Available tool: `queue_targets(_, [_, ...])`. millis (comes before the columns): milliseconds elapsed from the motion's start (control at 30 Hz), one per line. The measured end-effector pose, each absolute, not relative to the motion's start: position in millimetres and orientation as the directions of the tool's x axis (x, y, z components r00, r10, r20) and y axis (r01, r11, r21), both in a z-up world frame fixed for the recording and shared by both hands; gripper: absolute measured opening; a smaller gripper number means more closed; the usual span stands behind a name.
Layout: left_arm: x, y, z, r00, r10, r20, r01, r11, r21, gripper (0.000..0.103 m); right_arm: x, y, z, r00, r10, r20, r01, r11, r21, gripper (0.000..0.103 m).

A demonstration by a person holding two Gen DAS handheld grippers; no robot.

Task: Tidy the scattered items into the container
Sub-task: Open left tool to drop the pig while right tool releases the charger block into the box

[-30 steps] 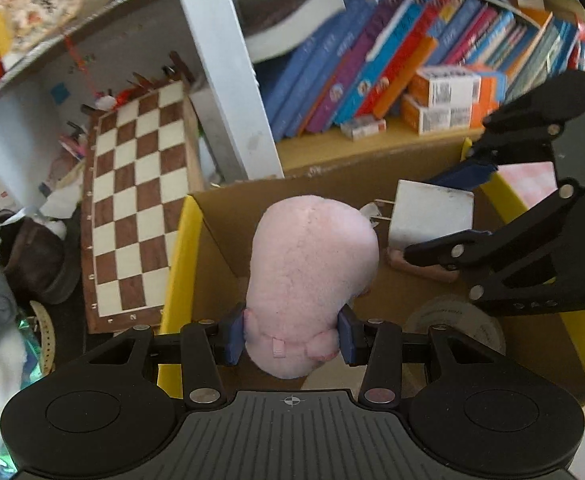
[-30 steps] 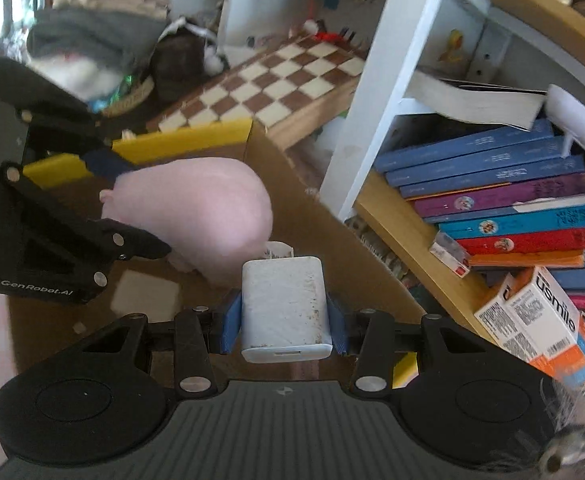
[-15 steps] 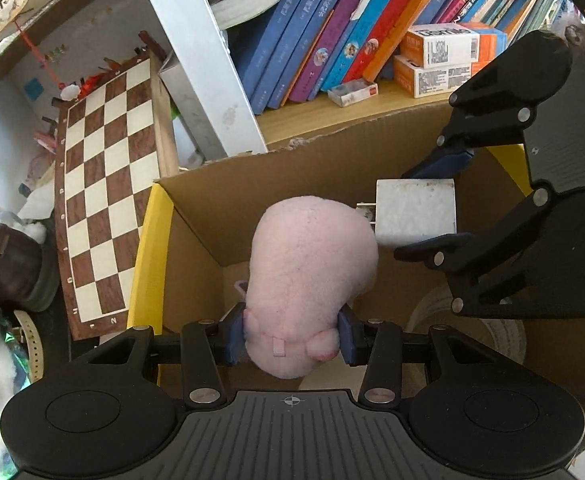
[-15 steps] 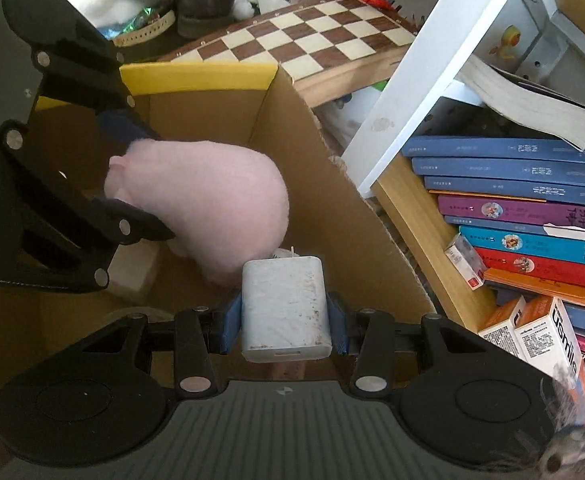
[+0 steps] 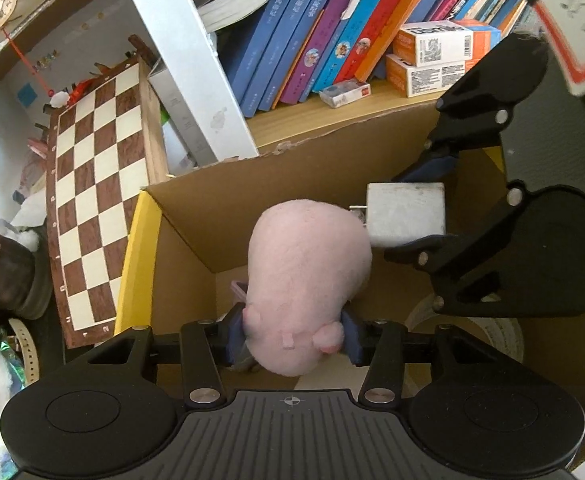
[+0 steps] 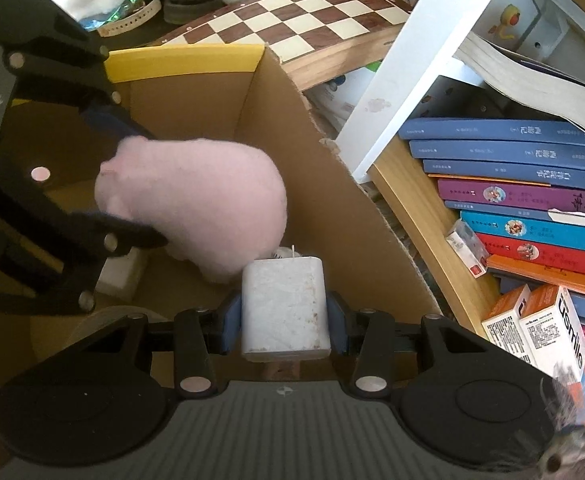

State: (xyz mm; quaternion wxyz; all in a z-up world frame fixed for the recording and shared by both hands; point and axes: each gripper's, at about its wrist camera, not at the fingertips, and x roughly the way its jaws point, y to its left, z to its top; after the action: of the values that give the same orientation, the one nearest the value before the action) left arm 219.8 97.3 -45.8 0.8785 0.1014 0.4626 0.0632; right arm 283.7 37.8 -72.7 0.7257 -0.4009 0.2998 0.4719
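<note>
Over the cardboard box (image 5: 196,216), our left gripper (image 5: 292,336) jaws are opening around the pink plush toy (image 5: 304,280); our right gripper (image 6: 284,320) jaws grip the white charger (image 6: 284,308).

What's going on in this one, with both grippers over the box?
Both grippers hang over the open cardboard box. The left gripper has a pink plush toy between its fingers, which are opening to let it drop. The right gripper grips a white charger block, not yet released.
</note>
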Motion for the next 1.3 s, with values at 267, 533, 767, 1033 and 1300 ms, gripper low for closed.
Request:
queue_targets(267, [219,90,-42,0.577,0.177,-0.797,0.016,0.974,0.227,0.064,281,35,-67,0.374,0.468,-0.801,-0.925,0.248,-0.287,0.043])
queue_targets(533, [209,87,-32,0.599,0.184,-0.779,0.020,0.970,0.244,0.071,279,23,-50,0.386,0.508,-0.770,-0.918,0.296,-0.264,0.054])
queue_targets(767, [197,85,-14,0.637,0.191,-0.747,0.000,0.969,0.248,0.072,276,8,-31,0.409,0.533,-0.741,-0.904,0.348,-0.248,0.054])
queue_targets(1033, [168,79,13,0.692,0.189,-0.697,-0.022,0.970,0.242,0.073,261,-14,-3,0.445,0.570,-0.691,-0.884,0.402,-0.238,0.054])
queue_targets(1300, [127,71,47,0.758,0.188,-0.624,-0.036,0.968,0.248,0.075,234,-43,34,0.477,0.623,-0.620,-0.868,0.445,-0.221,0.055])
